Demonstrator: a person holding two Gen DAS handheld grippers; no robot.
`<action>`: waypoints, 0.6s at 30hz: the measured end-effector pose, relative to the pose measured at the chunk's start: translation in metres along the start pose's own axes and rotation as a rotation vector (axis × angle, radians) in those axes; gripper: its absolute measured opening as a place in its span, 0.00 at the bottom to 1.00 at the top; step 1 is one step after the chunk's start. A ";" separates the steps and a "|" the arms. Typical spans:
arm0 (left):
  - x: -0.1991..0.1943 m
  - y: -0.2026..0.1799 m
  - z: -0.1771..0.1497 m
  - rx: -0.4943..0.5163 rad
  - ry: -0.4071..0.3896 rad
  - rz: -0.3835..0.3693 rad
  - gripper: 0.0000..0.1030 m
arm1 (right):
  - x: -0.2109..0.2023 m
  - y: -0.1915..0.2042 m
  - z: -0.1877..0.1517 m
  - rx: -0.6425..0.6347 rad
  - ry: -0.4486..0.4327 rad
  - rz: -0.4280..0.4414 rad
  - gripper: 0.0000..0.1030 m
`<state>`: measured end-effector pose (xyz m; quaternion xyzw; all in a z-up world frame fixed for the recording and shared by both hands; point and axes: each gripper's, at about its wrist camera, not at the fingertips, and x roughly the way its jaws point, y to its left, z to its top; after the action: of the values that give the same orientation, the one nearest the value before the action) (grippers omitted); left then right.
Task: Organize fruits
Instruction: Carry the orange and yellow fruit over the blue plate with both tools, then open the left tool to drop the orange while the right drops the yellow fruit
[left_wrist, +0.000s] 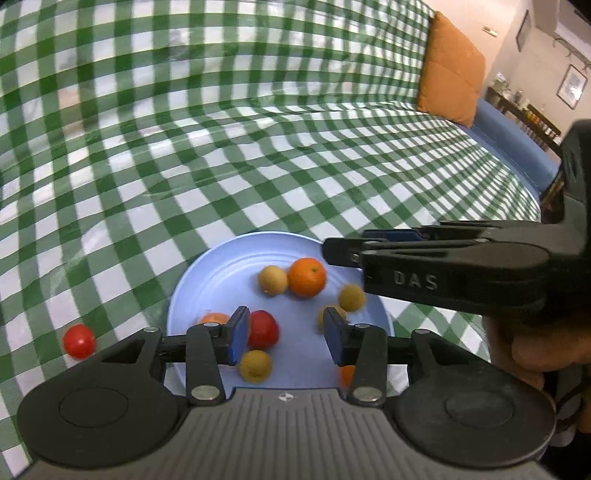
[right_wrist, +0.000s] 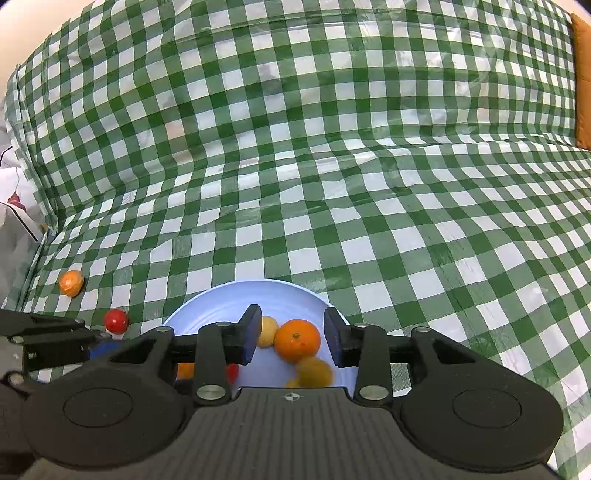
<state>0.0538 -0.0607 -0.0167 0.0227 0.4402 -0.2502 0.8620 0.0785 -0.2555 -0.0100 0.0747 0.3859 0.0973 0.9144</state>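
A light blue plate lies on the green checked cloth and holds several fruits: an orange, yellow fruits and a red one. One yellow fruit is blurred. My left gripper is open and empty above the plate's near side. My right gripper is open and empty over the same plate, above the orange. A red fruit lies on the cloth left of the plate; it also shows in the right wrist view. An orange fruit lies farther left.
The checked cloth covers a sofa-like surface that rises at the back. An orange cushion and a blue armrest stand at the right. The right gripper's body reaches in over the plate's right rim.
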 end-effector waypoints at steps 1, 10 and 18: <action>-0.001 0.002 0.000 -0.002 0.001 0.007 0.46 | 0.001 0.001 0.000 -0.002 0.002 -0.002 0.38; -0.006 0.010 0.002 -0.032 -0.014 0.047 0.47 | 0.005 0.005 0.000 -0.025 0.004 -0.016 0.38; -0.008 0.020 0.005 -0.080 -0.058 0.136 0.62 | 0.007 0.006 0.000 -0.037 -0.005 -0.046 0.38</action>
<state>0.0621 -0.0411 -0.0111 0.0111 0.4222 -0.1738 0.8896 0.0831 -0.2478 -0.0136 0.0492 0.3831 0.0830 0.9186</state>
